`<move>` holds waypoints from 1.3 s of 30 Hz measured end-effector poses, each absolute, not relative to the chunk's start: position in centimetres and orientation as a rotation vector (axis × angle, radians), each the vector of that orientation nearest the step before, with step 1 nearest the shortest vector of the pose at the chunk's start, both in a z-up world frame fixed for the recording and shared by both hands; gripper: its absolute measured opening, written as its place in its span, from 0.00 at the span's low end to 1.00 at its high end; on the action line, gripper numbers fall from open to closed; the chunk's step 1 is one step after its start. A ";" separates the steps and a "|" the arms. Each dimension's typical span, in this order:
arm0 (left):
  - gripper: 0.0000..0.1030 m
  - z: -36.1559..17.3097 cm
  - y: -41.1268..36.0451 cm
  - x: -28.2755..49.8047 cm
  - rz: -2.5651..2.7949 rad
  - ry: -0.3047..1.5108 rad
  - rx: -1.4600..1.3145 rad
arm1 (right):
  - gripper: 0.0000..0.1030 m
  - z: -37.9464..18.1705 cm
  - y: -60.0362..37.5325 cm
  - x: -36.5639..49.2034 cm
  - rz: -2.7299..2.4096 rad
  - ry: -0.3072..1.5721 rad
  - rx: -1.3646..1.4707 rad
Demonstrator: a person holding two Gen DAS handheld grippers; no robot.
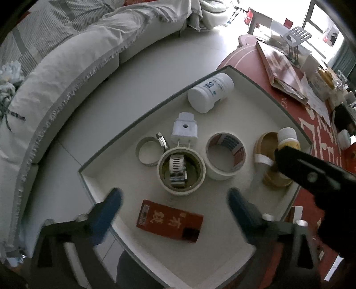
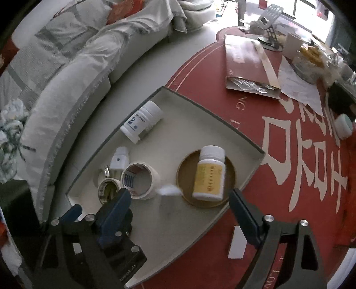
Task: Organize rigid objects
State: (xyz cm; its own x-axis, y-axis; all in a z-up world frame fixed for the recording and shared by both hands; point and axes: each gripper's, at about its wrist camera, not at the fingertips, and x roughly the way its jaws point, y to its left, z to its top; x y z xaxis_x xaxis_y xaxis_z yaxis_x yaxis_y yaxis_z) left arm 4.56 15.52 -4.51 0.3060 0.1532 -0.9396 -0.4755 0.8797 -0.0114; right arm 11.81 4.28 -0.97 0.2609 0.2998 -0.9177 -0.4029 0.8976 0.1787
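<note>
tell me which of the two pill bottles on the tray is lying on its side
The white bottle with the blue label, at the tray's far corner, lies on its side. The yellow-labelled bottle stands upright on the brown round lid.

Bright window (image 1: 320,20) glare washes out the upper right; elsewhere it is dim, edges bend and darken, near parts blur

Both cameras look steeply down from close above the white tray (image 1: 255,89) on the red worktop (image 2: 289,155). The left wrist view sits over the tray's near left part and faces toward 12 o'clock. The right wrist view hangs more to the right, over the tray's near edge. Both views share the tray, the white tape roll (image 1: 224,160) and the sofa (image 2: 77,84) at 10 o'clock.
</note>
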 end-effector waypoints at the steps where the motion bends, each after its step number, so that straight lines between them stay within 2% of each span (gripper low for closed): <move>1: 0.99 -4.5 15.5 4.5 0.426 1.191 -0.313 | 0.88 -0.9 4.0 11.8 0.475 1.224 -0.093; 13: 1.00 -2.5 14.6 3.1 0.366 1.149 -0.323 | 0.89 -1.1 -2.0 9.4 0.452 1.246 0.005; 14: 1.00 -2.4 14.2 2.8 0.349 1.152 -0.311 | 0.98 -1.3 -2.8 9.0 0.462 1.233 -0.008; 19: 1.00 -2.3 13.2 1.8 0.303 1.154 -0.302 | 0.99 -3.0 -5.8 6.7 0.526 1.133 -0.254; 25: 1.00 -2.5 11.8 1.2 0.290 1.179 -0.283 | 0.99 -6.1 -5.8 5.0 0.664 1.095 -0.597; 28: 1.00 -2.3 11.0 1.0 0.277 1.182 -0.277 | 0.99 -7.2 -5.7 5.5 0.658 1.115 -0.639; 33: 1.00 -1.1 6.8 1.4 0.137 1.157 -0.159 | 0.99 -6.9 -10.0 6.2 0.463 1.226 -0.423; 39: 1.00 -1.1 0.6 3.3 0.000 1.196 -0.100 | 0.99 -8.1 -21.0 5.4 0.019 1.429 0.145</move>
State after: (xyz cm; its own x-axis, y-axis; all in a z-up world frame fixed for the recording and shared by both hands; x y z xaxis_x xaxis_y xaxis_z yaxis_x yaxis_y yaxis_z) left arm 3.31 0.56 -1.07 0.3662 -0.0528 -0.9290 -0.0529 0.9956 -0.0775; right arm 5.39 -21.01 -8.11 0.1430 0.1000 -0.9847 0.0743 0.9910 0.1115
